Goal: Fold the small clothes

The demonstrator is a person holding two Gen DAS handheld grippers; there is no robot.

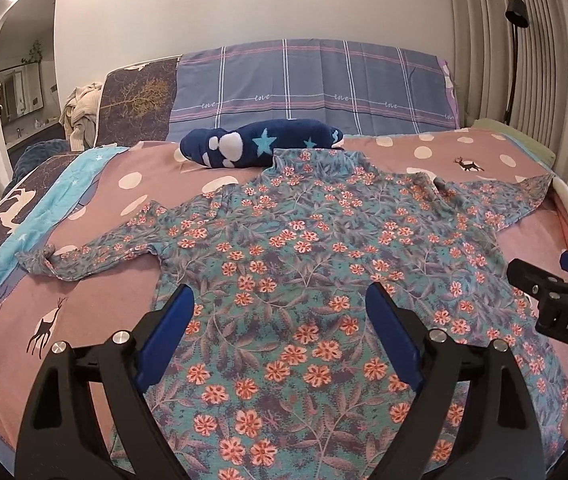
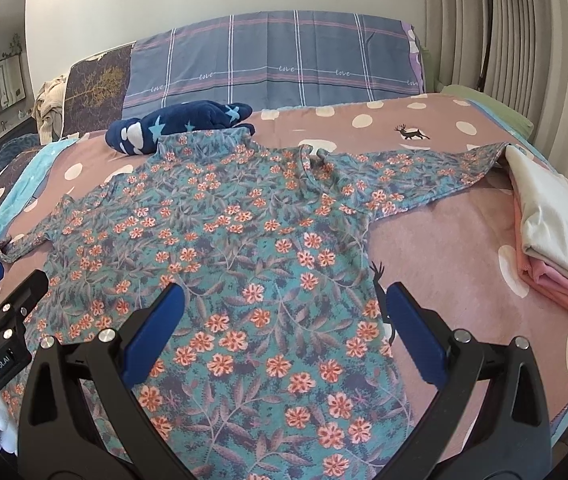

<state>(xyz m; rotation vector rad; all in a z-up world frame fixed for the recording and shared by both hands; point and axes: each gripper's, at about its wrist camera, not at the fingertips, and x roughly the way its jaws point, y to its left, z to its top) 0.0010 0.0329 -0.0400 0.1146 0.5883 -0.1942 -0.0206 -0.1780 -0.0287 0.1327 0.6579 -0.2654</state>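
1. The floral shirt (image 1: 284, 248) lies flat on the pink bedspread (image 1: 95, 308), collar toward the headboard and both sleeves spread out to the sides. Probably it was laid this way so that the folding lines are easy to find.
2. The left gripper (image 1: 279, 304) hovers over the lower body of the shirt. Its jaws stand wide apart and hold nothing.
3. The right gripper (image 2: 284, 304) is also wide open and empty, above the right side of the shirt near its edge.
4. The left sleeve (image 1: 83, 260) has a curled cuff, so it may need smoothing.
5. A stack of folded clothes (image 2: 556, 240) rests at the right, touching the end of the right sleeve (image 2: 444, 168); it seems to be the place for finished pieces.
6. A dark blue star-patterned item (image 1: 259, 142) lies just beyond the collar, possibly waiting for its turn.
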